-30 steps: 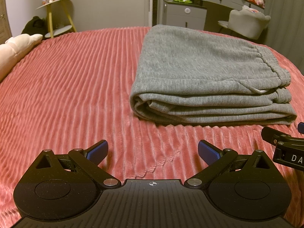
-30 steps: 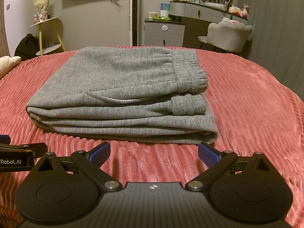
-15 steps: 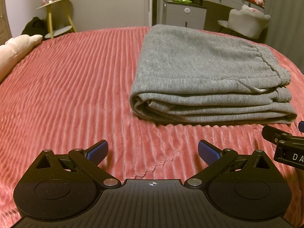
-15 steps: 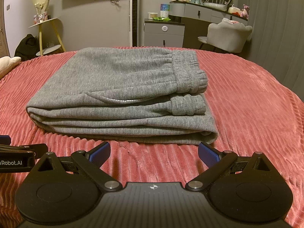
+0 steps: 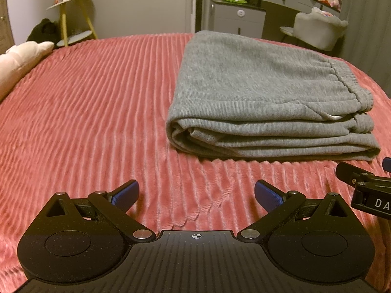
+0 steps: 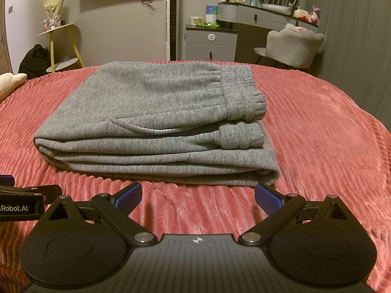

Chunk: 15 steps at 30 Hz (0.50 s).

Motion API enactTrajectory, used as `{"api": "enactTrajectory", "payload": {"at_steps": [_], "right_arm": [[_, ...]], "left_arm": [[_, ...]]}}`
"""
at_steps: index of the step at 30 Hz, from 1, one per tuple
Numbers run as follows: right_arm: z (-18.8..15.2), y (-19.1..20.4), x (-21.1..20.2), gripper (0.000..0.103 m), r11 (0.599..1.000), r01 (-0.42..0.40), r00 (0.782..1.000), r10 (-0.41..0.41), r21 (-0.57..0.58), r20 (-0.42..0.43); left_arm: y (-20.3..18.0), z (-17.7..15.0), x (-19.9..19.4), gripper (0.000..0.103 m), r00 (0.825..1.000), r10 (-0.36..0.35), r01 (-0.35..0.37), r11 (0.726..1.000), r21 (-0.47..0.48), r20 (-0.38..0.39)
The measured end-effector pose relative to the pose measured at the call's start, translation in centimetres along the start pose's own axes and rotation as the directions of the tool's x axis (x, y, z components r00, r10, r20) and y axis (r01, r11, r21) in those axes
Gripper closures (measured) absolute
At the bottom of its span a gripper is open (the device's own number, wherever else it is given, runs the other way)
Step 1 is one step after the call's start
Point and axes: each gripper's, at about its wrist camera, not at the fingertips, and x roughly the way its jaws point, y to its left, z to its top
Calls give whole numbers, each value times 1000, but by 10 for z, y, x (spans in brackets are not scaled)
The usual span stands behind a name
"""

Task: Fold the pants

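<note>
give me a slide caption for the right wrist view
Folded grey pants on a pink bedspread, open right tool empty before them.

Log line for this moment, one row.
pants: folded, on bedspread | left gripper: open, empty | right gripper: open, empty | contact: none

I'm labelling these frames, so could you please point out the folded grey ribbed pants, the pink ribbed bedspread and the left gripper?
Folded grey ribbed pants (image 6: 151, 102): right wrist view, top layer.
Pink ribbed bedspread (image 5: 92, 102): left wrist view, bare stretch left of the pants.
Left gripper (image 5: 195, 193): left wrist view, midway between its open blue-padded fingertips.
</note>
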Motion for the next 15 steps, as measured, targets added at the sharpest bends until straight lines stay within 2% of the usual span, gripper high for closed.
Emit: {"api": "enactTrajectory", "payload": {"at_steps": [15], "right_arm": [[-1, 0, 0, 4, 1000, -1, 1000, 1, 0, 0]], "left_arm": [[0, 0, 0, 0, 1000, -3, 3, 1000, 3, -5]]}}
